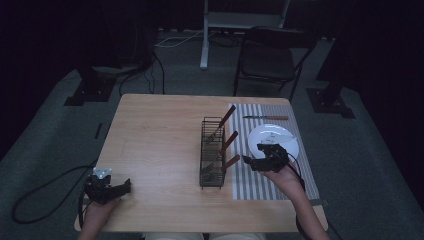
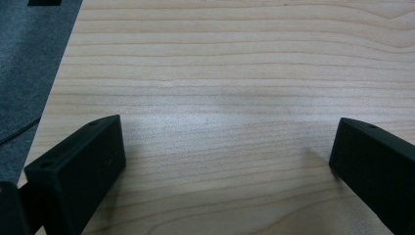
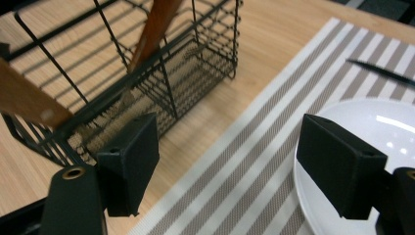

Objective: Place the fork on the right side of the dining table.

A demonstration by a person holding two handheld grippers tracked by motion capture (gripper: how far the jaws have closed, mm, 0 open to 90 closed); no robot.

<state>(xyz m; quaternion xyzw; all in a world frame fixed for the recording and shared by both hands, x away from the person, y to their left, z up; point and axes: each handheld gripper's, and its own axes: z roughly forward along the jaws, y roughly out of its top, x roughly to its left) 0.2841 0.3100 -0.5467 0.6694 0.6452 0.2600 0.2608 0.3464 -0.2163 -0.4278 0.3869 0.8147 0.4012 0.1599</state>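
Wooden-handled utensils [image 1: 228, 142]: three; wire rack [image 1: 212, 152]: one; plate [image 1: 274, 138]: one

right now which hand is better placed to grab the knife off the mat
Right. The right tongs hang open over the mat by the plate, on the knife's side. The left tongs sit at the table's far corner.
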